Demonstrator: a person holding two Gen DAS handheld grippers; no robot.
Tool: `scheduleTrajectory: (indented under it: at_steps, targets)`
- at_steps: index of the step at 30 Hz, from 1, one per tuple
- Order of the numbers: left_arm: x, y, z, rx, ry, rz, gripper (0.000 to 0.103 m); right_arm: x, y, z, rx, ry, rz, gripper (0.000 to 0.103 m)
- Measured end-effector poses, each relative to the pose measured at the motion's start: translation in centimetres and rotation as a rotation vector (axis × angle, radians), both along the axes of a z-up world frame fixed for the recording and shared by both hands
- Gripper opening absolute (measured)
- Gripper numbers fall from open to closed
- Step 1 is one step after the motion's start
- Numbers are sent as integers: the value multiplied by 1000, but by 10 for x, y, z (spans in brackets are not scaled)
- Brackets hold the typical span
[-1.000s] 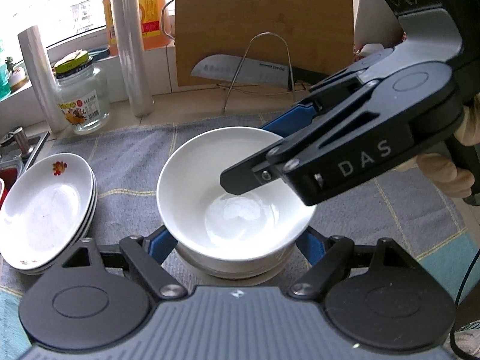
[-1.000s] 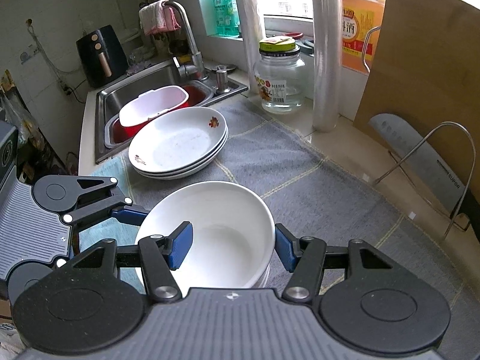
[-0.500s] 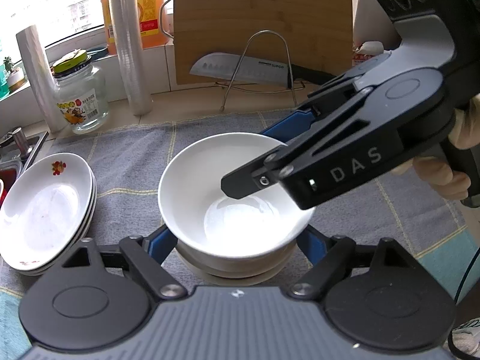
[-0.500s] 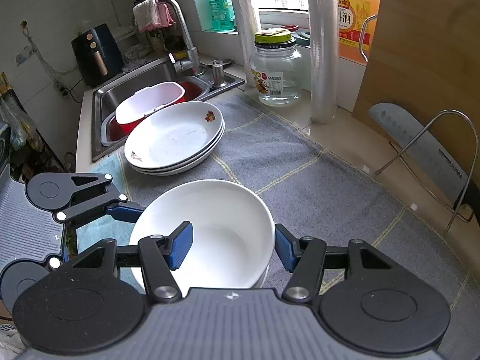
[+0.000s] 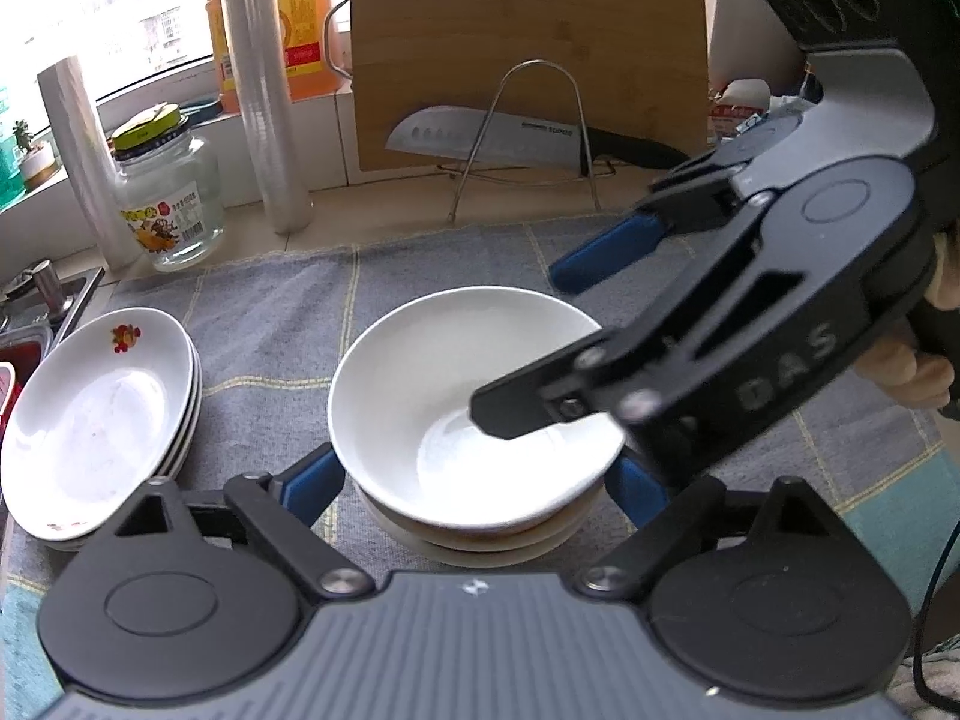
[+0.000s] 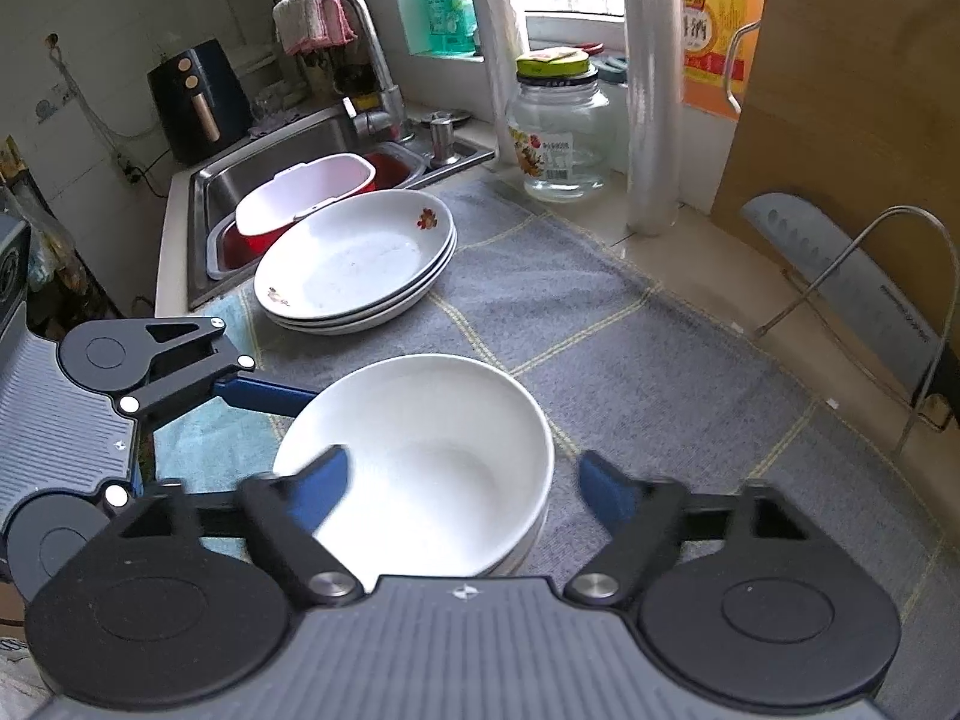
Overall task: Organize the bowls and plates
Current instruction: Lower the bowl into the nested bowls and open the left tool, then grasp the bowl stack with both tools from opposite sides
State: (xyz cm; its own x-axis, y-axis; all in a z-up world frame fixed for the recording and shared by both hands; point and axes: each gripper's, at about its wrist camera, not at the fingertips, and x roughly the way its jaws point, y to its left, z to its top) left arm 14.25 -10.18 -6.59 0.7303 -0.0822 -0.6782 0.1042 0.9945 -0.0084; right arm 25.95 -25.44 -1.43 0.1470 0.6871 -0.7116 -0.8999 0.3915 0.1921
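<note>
A plain white bowl [image 5: 420, 396] [image 6: 456, 420] sits nested on another bowl [image 5: 480, 540] on the grey mat. My left gripper [image 5: 477, 486] has its blue fingers [image 5: 312, 480] on either side of the stack's near side, jaws opening, pads off the bowl. My right gripper [image 6: 465, 486] [image 5: 558, 330] comes in from the right, jaws opening. One of its fingers hangs over the bowl's inside and the other stands outside the rim, neither pressing. A stack of flower-patterned plates [image 5: 90, 420] [image 6: 360, 258] lies to the left.
The sink [image 6: 270, 180] with a red basin is beyond the plates. A glass jar [image 5: 168, 204], two film rolls [image 5: 264, 90], a cutting board [image 5: 528, 48] and a knife on a wire rack [image 5: 486, 138] line the back. The grey mat [image 6: 630, 372] has bare room right of the bowls.
Both grippers' jaws have spread wider. The right fingers, which sat closer together at the bowl's rim, are now apart from it. The bowl stays on the lower bowl.
</note>
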Motion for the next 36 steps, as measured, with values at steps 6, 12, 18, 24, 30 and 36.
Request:
scheduleTrajectory:
  at_steps: [6,12,18,24,30,36]
  targets:
    - [-19,5,8,-18,-39,-10,94,0,-25,4,39,-28,-29,103]
    - [-38,14,3,-6,-13,-26,99,-8,-54,-5,28,-65,-19,103]
    - [-23,34,-22,20,74,-125,99,-27,-56,-32,-107,-116,-75,103]
    - [11,57,-46,33,112,-359,99,-46,-26,-62,-211,-101,-160,103]
    - [33,72,-62,51,138,-578,99,-57,3,-83,-252,-59,-230,103]
    - [39,73,-64,90,129,-705,102,-61,13,-87,-264,-57,-232,103]
